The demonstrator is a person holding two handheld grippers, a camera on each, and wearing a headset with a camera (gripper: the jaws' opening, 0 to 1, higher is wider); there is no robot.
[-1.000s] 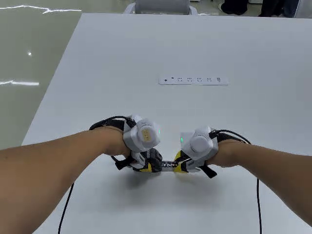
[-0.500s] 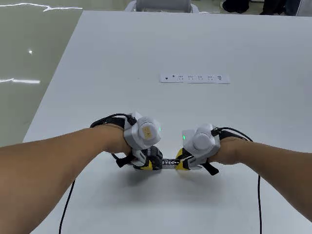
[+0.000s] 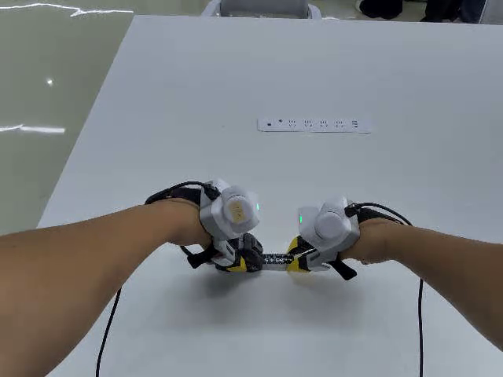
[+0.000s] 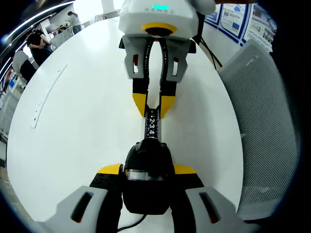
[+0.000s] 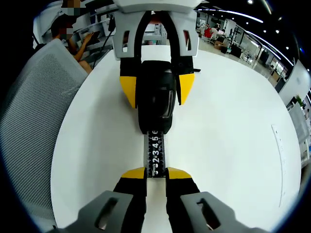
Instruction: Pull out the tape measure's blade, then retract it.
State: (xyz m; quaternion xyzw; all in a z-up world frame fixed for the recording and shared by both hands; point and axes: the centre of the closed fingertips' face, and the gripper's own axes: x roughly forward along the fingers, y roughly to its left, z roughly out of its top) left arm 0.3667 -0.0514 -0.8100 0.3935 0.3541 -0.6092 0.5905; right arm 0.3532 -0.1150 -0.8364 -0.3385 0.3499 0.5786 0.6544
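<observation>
The black tape measure case (image 4: 147,170) sits between my left gripper's yellow-tipped fingers, and my left gripper (image 3: 240,261) is shut on it. A short length of white numbered blade (image 5: 155,154) runs from the case to my right gripper (image 5: 155,173), which is shut on the blade's end. In the head view the blade (image 3: 273,259) bridges the small gap between the case (image 3: 248,254) and my right gripper (image 3: 295,260), low over the white table (image 3: 314,71). In the left gripper view, my right gripper (image 4: 152,105) faces me, pinching the blade (image 4: 152,125).
A white power strip (image 3: 313,125) lies flat on the table beyond the grippers. Black cables (image 3: 108,331) trail from both grippers toward the near edge. A grey mesh chair (image 4: 262,121) stands beside the table. The table's left edge drops to a glossy floor (image 3: 47,94).
The two grippers have drawn slightly further apart, my right one shifting right, so a little more blade shows between them. The head camera also shifted slightly.
</observation>
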